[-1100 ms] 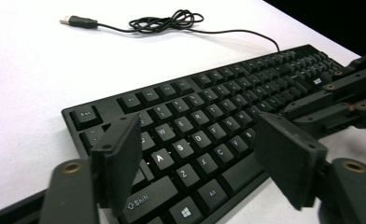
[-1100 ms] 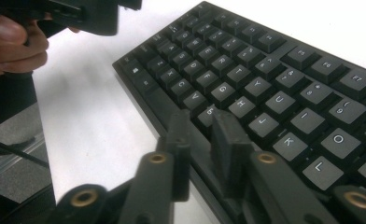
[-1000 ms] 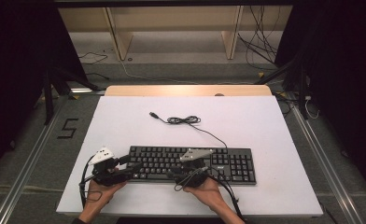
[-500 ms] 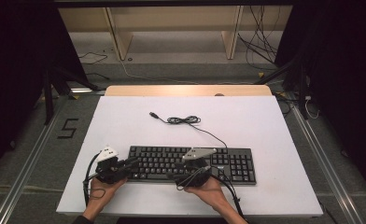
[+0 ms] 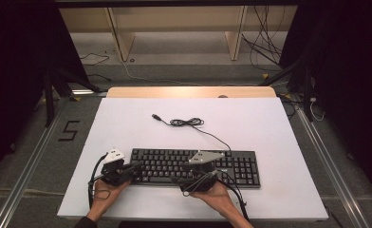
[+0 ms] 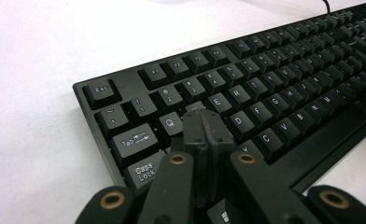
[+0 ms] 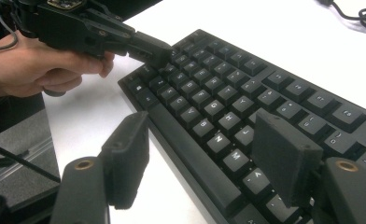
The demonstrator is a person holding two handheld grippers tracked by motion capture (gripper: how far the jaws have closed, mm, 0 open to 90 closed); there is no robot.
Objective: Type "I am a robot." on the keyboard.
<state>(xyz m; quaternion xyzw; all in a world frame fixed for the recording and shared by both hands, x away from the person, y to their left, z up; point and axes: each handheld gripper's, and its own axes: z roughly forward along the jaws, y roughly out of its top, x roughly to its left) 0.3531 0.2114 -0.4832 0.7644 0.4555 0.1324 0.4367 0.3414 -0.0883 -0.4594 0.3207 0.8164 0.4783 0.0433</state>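
**Key press, left side of keyboard: keep it vertical and light**

Keyboard (image 5: 193, 166) lies flat at the near edge of the white table (image 5: 269, 128), its cable (image 5: 186, 122) coiled loose behind it.

Left gripper (image 6: 204, 128): jaws have just been closing and now meet pad to pad, nothing between them. The tip sits over the W/S/A cluster, so it looks set up as a single poking finger. Can't tell if it's touching a keycap yet.

Right gripper (image 7: 204, 154): jaws have just been opening, wide apart, straddling the front edge near N/M, gripping nothing.

My read for doing this well:
- Drive the closed tip straight down on one cap (the tip is about a key wide, so centre it or it hits a neighbour).
- Short press, then lift clear.
- Right gripper could brace the front edge if the board slides on the table.
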